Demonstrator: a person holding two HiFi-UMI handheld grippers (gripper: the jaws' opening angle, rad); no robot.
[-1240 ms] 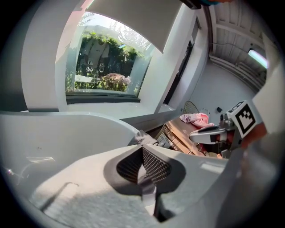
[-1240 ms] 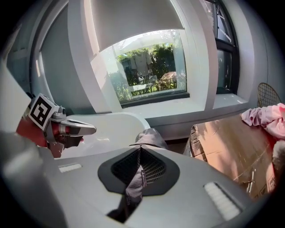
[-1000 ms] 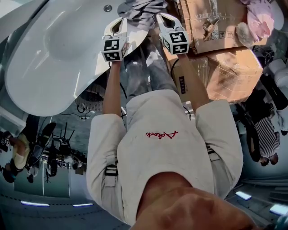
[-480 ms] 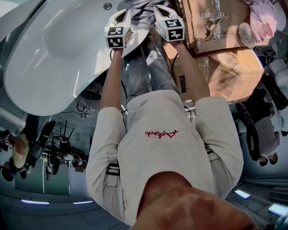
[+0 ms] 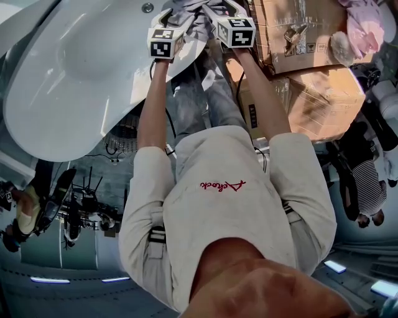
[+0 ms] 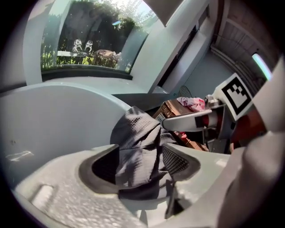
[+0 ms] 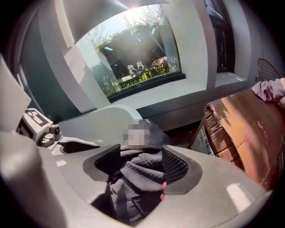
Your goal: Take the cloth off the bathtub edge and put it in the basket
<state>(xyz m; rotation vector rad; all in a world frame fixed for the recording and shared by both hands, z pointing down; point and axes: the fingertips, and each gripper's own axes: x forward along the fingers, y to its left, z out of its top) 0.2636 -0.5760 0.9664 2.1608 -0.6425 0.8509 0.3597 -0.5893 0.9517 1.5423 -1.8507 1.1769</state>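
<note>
Far end of cloth (image 5: 194,13), beyond head view's top edge

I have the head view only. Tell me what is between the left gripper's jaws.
Observer: The left gripper has just been opening its jaws. They stand apart with the cloth between them.
Operator: Now report the right one.
Observer: The right gripper has also just been opening its jaws. They stand apart around a bunched fold of the cloth.
</note>
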